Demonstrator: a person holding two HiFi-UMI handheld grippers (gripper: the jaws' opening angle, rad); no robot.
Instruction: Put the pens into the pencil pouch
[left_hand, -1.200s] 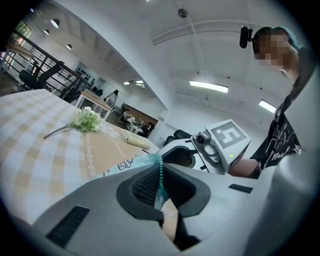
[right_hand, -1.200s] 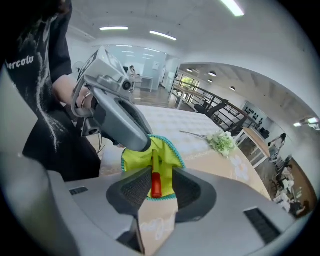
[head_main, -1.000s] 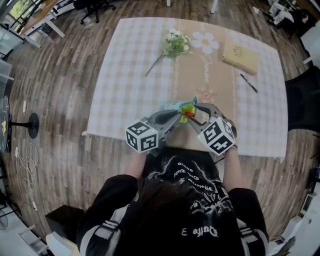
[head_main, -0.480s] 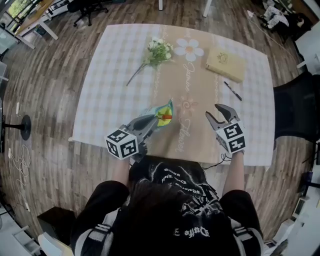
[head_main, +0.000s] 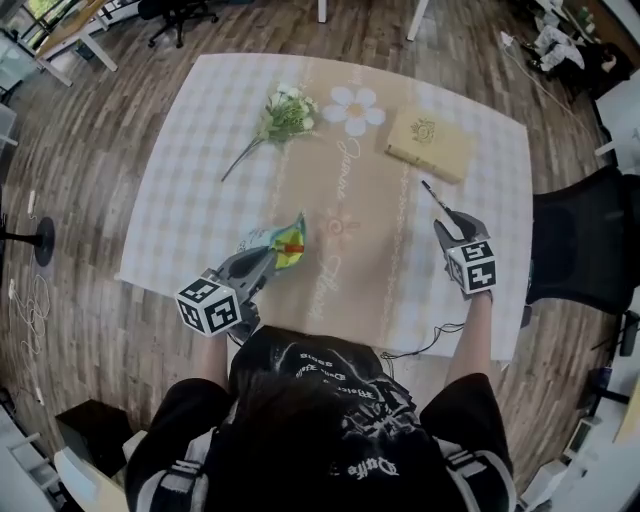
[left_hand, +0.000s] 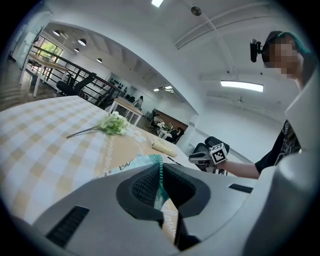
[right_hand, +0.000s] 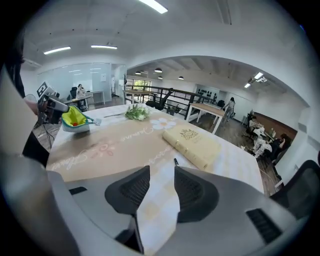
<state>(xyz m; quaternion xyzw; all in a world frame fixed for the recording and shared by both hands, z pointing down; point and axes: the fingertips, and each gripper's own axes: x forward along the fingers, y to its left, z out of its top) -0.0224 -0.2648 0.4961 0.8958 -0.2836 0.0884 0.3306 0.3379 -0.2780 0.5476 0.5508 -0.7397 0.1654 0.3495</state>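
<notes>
My left gripper (head_main: 266, 259) is shut on the rim of a light-blue pencil pouch (head_main: 286, 244) with yellow and red things inside, held low over the near left of the table. In the left gripper view the pouch's teal edge (left_hand: 159, 172) is pinched between the pads. A black pen (head_main: 434, 196) lies on the cloth below a cream book (head_main: 430, 146). My right gripper (head_main: 450, 220) hovers just short of the pen's near end. Its jaws have just been closing but stand open, with only cloth between them. The pen's tip (right_hand: 176, 161) shows just beyond the right gripper (right_hand: 161, 186).
A sprig of white flowers (head_main: 279, 109) lies at the far left of the table (head_main: 190, 160). A daisy print (head_main: 355, 108) marks the beige runner. A black office chair (head_main: 585, 250) stands at the right edge. My body is against the near edge.
My right gripper has left the pouch and swung right to the pen's near end. The left gripper has drifted left with the pouch in it.
</notes>
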